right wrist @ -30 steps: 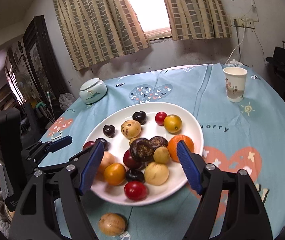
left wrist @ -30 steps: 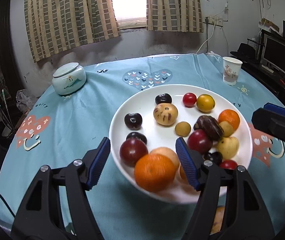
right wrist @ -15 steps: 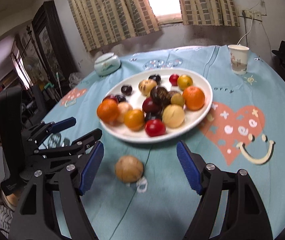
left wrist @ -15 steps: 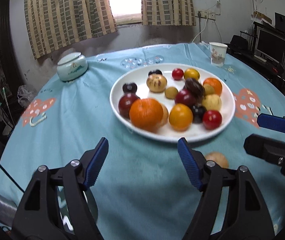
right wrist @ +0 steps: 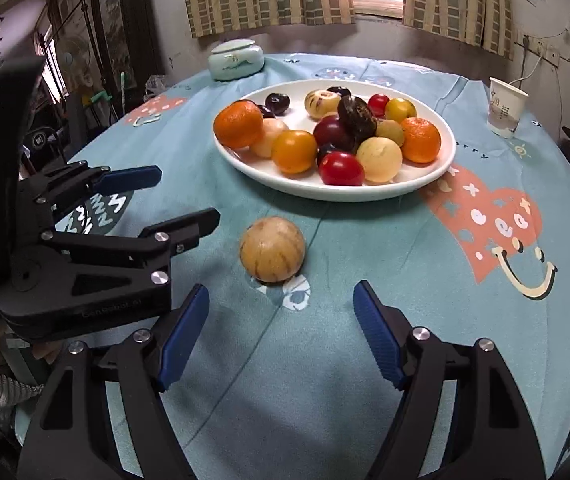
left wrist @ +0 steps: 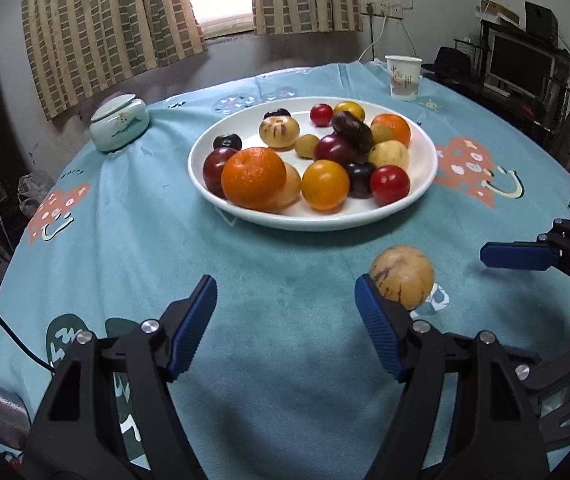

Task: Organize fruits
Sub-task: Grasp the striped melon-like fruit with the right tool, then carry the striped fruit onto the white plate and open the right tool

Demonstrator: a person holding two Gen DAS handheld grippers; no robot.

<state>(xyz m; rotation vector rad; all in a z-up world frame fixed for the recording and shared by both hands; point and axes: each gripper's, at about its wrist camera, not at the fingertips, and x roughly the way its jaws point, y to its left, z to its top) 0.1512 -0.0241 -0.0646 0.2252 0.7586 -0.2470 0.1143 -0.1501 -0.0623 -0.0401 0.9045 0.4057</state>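
A white plate [left wrist: 313,222] [right wrist: 333,194] on the blue tablecloth holds several fruits: oranges, red and yellow tomatoes, dark plums, pale round ones. One loose tan fruit [left wrist: 403,276] [right wrist: 272,249] lies on the cloth in front of the plate. My left gripper [left wrist: 285,292] hovers open over bare cloth, the tan fruit just outside its right fingertip. My right gripper [right wrist: 281,296] is open too, with the tan fruit a little ahead of its gap and touching neither finger. Each gripper shows at the edge of the other's view, the left gripper [right wrist: 165,196] and the right gripper's blue fingertip [left wrist: 513,256].
A pale lidded ceramic jar [left wrist: 119,128] [right wrist: 237,58] stands at the table's far left. A paper cup [left wrist: 403,78] [right wrist: 507,108] stands at the far right. Beyond the table's right edge are a monitor [left wrist: 521,64] and shelves.
Both grippers drew back from above the plate toward the near side and sank lower. The loose tan fruit came into view ahead of them. Both stayed open.
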